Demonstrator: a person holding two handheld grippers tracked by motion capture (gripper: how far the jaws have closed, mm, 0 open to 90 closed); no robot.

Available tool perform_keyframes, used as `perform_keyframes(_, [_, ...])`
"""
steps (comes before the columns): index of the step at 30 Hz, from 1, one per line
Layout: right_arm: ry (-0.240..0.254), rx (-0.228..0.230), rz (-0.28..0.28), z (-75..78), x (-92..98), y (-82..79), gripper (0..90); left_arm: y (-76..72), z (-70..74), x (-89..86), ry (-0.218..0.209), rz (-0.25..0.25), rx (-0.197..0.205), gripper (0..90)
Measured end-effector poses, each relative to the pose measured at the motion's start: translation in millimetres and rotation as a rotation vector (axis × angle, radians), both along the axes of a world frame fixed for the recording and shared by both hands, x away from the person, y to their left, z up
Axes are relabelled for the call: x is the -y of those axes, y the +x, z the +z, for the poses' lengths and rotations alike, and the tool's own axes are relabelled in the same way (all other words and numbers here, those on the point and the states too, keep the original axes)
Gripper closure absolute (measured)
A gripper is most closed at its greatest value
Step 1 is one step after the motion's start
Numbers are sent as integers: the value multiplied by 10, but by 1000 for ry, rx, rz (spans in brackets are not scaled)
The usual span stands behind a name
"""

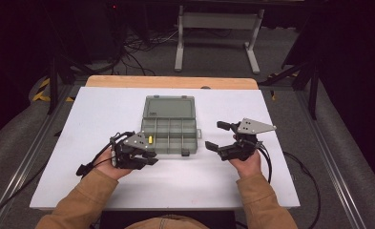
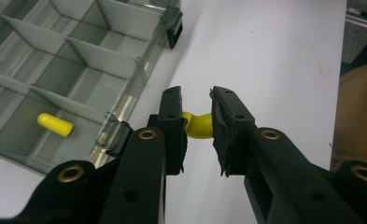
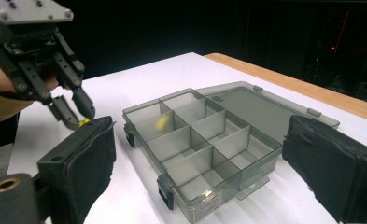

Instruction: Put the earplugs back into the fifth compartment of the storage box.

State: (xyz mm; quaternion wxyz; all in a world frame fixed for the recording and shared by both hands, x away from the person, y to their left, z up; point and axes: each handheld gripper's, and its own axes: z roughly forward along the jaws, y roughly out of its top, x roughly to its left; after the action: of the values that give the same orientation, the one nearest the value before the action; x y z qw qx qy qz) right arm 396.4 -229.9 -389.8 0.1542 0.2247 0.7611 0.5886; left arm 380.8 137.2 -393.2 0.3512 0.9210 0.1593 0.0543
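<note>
Yellow cap (image 2: 199, 127) pinched in left tongs (image 2: 197, 133) just off the box (image 1: 168, 126) at its 7 o'clock: looks light, slick, slightly squashy, so grip mid-body gently; right tongs (image 1: 222, 135) spread wide at box's 3 o'clock.

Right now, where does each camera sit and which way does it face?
High view: above the person's side, looking forward and down at the compartment box; forearms show.
Left gripper view: on the left gripper, along its jaws pinching a yellow piece.
Right gripper view: on the right gripper, open, facing the box.
All three share the box.
</note>
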Motion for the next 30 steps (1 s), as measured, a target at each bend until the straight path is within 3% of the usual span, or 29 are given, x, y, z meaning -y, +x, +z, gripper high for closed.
perform_keyframes(11, [4,-1,0,0,0,2,97,226,70,-104,-3,59,-6,744])
perform_keyframes(30, [-3,-3,0,-11,-6,9,98,562,-43,-213,-14,220,-34,741])
